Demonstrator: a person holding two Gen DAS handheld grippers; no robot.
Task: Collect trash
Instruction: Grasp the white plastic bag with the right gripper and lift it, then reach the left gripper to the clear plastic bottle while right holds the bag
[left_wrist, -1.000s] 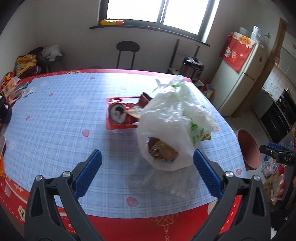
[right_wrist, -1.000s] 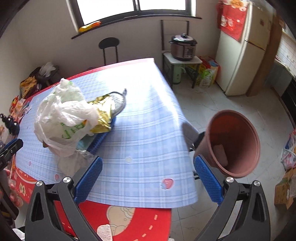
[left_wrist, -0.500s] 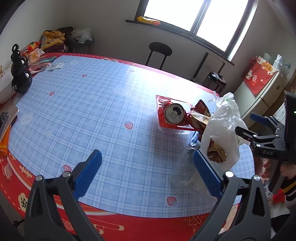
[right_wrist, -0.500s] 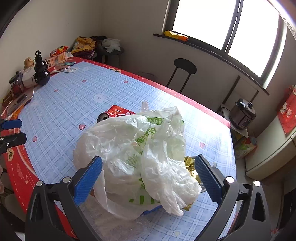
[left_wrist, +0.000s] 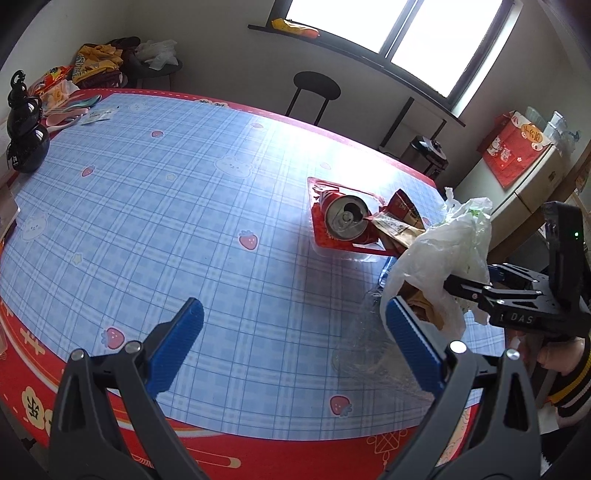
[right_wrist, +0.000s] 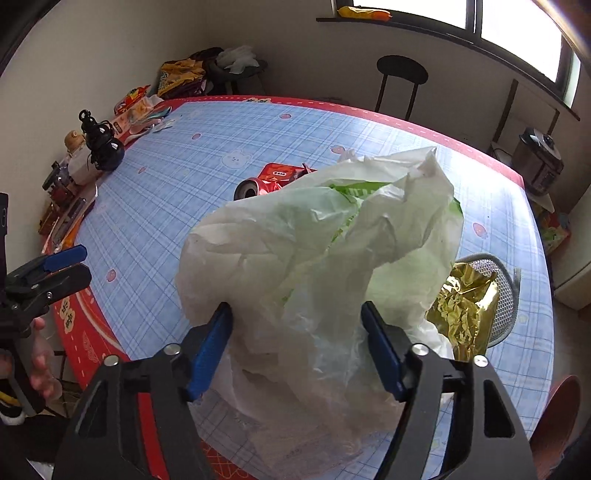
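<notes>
A white plastic bag (right_wrist: 317, 236) with green print lies on the blue checked tablecloth, holding brown trash. My right gripper (right_wrist: 297, 347) is open with its jaws around the bag's near side; in the left wrist view it (left_wrist: 476, 288) reaches into the bag (left_wrist: 443, 251) from the right. A red soda can (left_wrist: 345, 219) lies on a red wrapper (left_wrist: 321, 236) beside brown snack wrappers (left_wrist: 395, 221). A clear crumpled plastic piece (left_wrist: 373, 354) lies by the bag. My left gripper (left_wrist: 295, 339) is open and empty above the table's near edge.
A gold foil wrapper (right_wrist: 469, 314) lies on a grey mesh lid (right_wrist: 498, 295) right of the bag. A black gourd bottle (left_wrist: 24, 136) and snack packs sit at the table's far left. A brown bin (right_wrist: 554, 424) stands off the table's right edge. A black stool (left_wrist: 316, 88) stands behind.
My right gripper moved in close and its jaws narrowed around the white bag. My left gripper swung left and away from the bag, which now sits at the right of its view.
</notes>
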